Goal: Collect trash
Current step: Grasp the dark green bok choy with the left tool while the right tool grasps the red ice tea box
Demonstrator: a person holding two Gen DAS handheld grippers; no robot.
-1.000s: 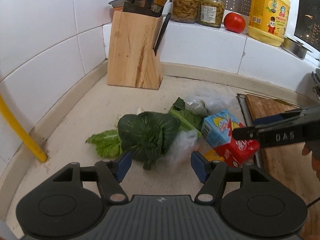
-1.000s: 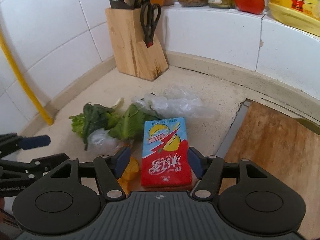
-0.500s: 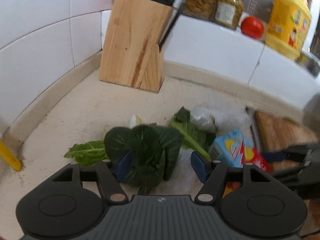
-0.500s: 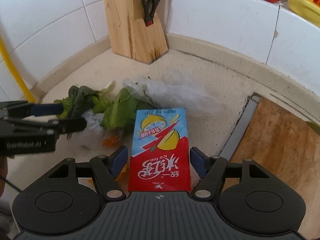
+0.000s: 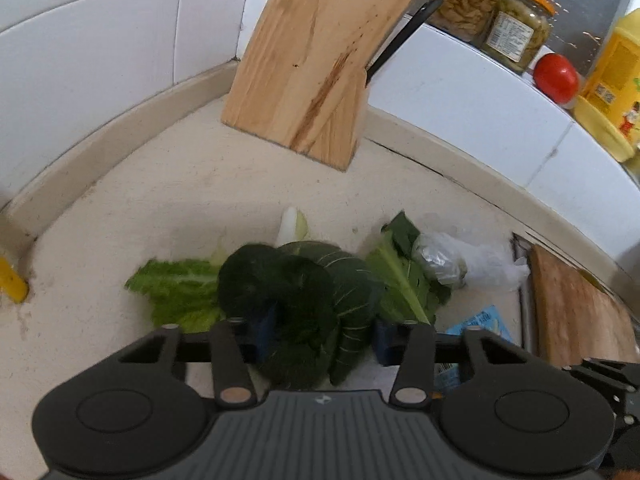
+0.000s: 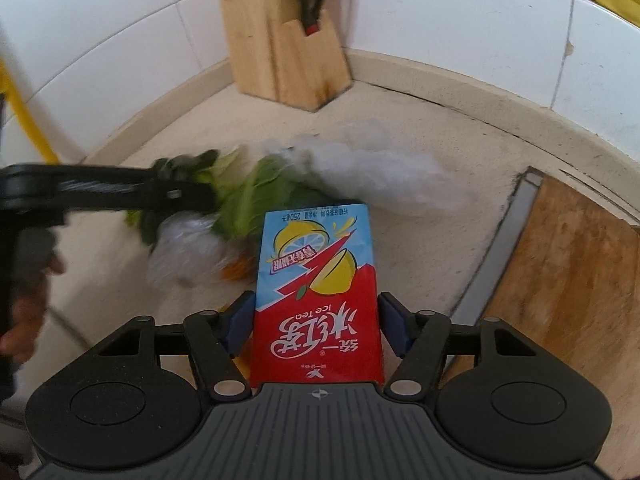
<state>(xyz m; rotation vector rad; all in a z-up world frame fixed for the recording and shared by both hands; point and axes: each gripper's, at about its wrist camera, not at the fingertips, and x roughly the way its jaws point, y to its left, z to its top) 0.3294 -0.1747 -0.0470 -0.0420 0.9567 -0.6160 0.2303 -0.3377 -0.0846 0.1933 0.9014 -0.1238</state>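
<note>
the beige speckled counter (image 5: 132, 216) is the largest thing, hemmed by white wall tiles (image 5: 100, 52) from nine to one o'clock; bare, gritty stone stays open from eight to eleven o'clock in the left wrist view. one wooden cutting board (image 6: 568, 280), flat and scuffed, shuts off the three o'clock side, a grey metal strip along its edge. one slanted wooden knife block (image 5: 312, 64) stands in the corner at twelve o'clock. two glass jars (image 5: 516, 28), one tomato (image 5: 556, 72) and one yellow jug (image 5: 612, 80) sit on the ledge at two o'clock.

the trash lies mid-counter: one crumpled clear plastic bag (image 6: 384, 172), leafy scraps and one glossy rectangular ice tea carton (image 6: 316, 292).

the left gripper (image 5: 320, 332) is closing, the dark crinkled leaf (image 5: 304, 296) bunched between its blue pads. the right gripper (image 6: 316, 324) is narrowing a little around the carton; a sliver of gap shows on each side, so no grip.
</note>
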